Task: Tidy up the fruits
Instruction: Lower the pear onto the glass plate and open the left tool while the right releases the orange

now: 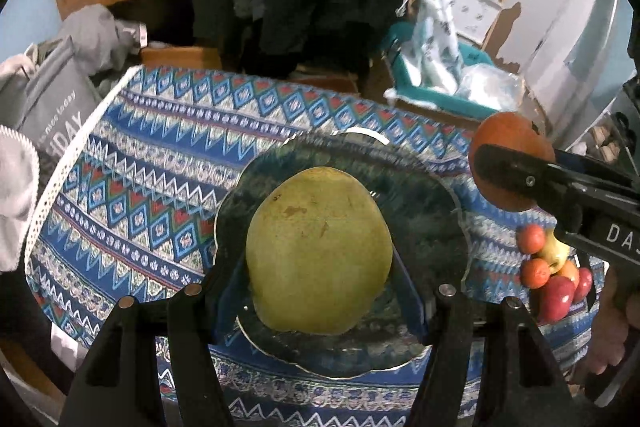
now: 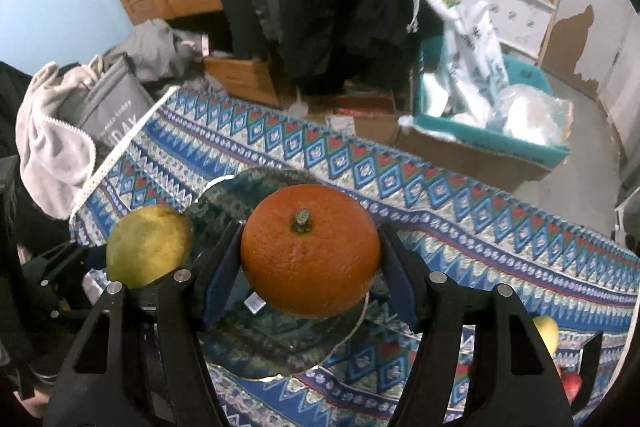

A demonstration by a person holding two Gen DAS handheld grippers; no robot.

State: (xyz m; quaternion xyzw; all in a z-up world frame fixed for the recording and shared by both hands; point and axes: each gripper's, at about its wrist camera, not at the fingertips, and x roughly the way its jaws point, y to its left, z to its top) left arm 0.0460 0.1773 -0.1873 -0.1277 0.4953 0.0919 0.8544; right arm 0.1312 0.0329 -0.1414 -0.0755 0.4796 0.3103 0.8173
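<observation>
The left gripper is clamped on a large yellow-green mango, its blue pads pressed against the fruit's two flanks. The mango's skin is dull and smooth, with a few brown flecks near its top. It hangs above a dark green glass plate that lies on a table covered by a blue patterned cloth with red and white zigzags and diamonds.

The right gripper grips one orange in the same way, a pad on each side. The orange is round, deep orange and pebbled, with its green-brown stem stub facing the camera. It is held over the near right part of the same plate, just beside the mango.

Counted: one mango, one orange, one plate, two grippers. A small pile of fruit rests on the cloth to the right of the plate: two small orange-coloured fruits, two red apples, one yellow fruit and one yellow-orange one can be told apart, touching each other.

Beyond the table stand a teal box with plastic bags and a grey bag.
</observation>
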